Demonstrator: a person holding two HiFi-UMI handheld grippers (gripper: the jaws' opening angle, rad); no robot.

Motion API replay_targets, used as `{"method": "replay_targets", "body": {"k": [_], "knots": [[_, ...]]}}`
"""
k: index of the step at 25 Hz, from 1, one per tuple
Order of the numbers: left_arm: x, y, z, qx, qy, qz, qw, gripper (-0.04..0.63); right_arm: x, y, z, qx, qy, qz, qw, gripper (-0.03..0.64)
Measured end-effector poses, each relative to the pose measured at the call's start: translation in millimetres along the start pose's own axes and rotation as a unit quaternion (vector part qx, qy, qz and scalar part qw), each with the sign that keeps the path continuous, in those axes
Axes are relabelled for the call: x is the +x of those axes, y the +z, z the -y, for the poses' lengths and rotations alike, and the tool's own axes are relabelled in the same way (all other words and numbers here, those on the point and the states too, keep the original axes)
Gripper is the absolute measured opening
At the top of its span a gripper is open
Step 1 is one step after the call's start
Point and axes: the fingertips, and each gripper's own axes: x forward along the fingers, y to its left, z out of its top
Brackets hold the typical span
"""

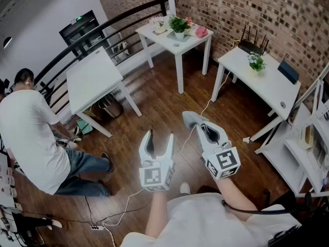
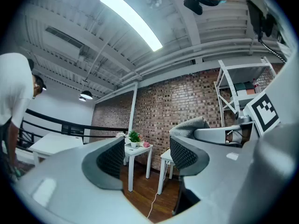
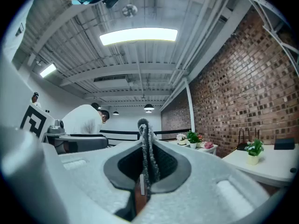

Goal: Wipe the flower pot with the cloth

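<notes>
A white flower pot (image 1: 179,34) with a green plant stands on the far white table (image 1: 175,46); the same flower pot (image 2: 134,144) shows small in the left gripper view and as a flower pot (image 3: 193,145) in the right gripper view. A second small potted plant (image 1: 255,66) sits on the right-hand table (image 1: 267,86). My right gripper (image 1: 198,125) is shut on a grey cloth (image 1: 191,118), which stands as a thin grey strip of cloth (image 3: 148,157) between its jaws. My left gripper (image 1: 160,135) hangs beside it over the wooden floor, its jaws apart with nothing between them.
A person in a white shirt (image 1: 28,138) bends over at the left by a slanted white table (image 1: 92,78). A black router (image 1: 252,46) and a dark box (image 1: 288,71) are on the right table. A white shelf (image 1: 308,148) stands at the right; cables (image 1: 123,210) run over the floor.
</notes>
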Motion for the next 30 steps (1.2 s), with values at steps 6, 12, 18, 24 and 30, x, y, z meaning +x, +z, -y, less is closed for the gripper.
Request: {"method": "replay_targets", "body": {"k": [6, 12, 18, 24, 30], "knots": [[37, -15, -28, -0.008, -0.023, -0.016, 0.9996, 0.308, 42, -28, 12, 0.023, -0.025, -0.031, 0.999, 0.003], [113, -43, -27, -0.023, -0.057, -0.030, 0.9976, 0.308, 76, -44, 77, 0.021, -0.073, -0.037, 0.996, 0.003], [230, -61, 20, -0.017, -0.144, -0.046, 0.9884, 0.305, 102, -55, 185, 0.051, -0.150, -0.027, 0.987, 0.003], [357, -55, 62, 0.003, -0.220, -0.041, 0.9745, 0.293, 129, -33, 303, 0.049, -0.229, 0.020, 0.972, 0.003], [437, -80, 127, 0.009, -0.311, -0.052, 0.9488, 0.293, 101, -60, 392, 0.070, -0.334, 0.013, 0.940, 0.003]]}}
